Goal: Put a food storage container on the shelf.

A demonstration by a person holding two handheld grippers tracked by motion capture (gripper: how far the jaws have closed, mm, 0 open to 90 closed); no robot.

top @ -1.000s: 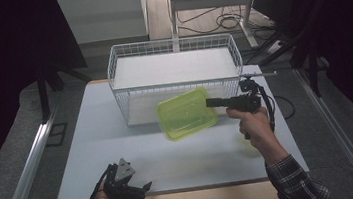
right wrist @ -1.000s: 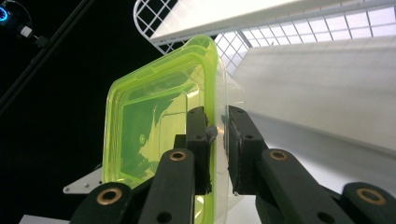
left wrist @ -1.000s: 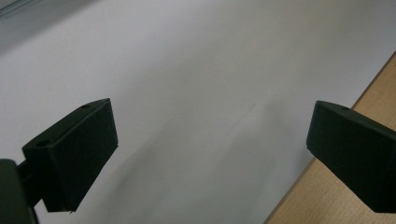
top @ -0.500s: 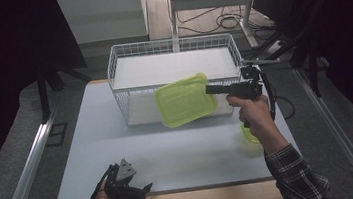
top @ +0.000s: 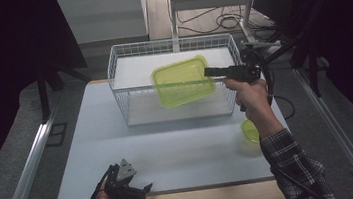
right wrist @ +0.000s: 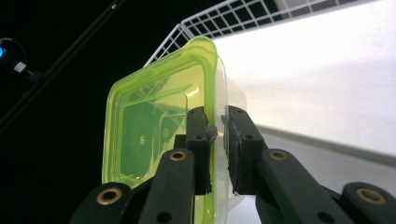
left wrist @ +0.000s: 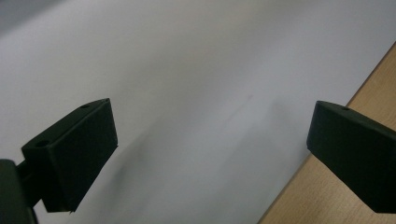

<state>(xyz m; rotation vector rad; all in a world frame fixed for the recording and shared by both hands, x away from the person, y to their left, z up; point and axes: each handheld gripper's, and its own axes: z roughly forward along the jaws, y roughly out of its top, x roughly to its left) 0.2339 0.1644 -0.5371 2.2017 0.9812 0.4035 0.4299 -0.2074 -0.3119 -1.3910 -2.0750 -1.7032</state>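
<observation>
The right claw (right wrist: 217, 135) is clamped on the edge of a yellow-green lidded container (top: 182, 81), one jaw on the lid side and the other on the clear wall of the tub (the right gripper view shows the rim pinched between the two pads). The container hangs tilted in the air over the front of the white wire basket (top: 121, 70), its lid facing the high view, clear of the surface (top: 180, 149). The basket stands at the far middle of the surface. Just beside the person's right forearm, a second small yellow-green container (top: 250, 132) sits on the surface. The left claw (left wrist: 210, 154) rests near the front edge of the surface, jaws wide apart with nothing between them.
</observation>
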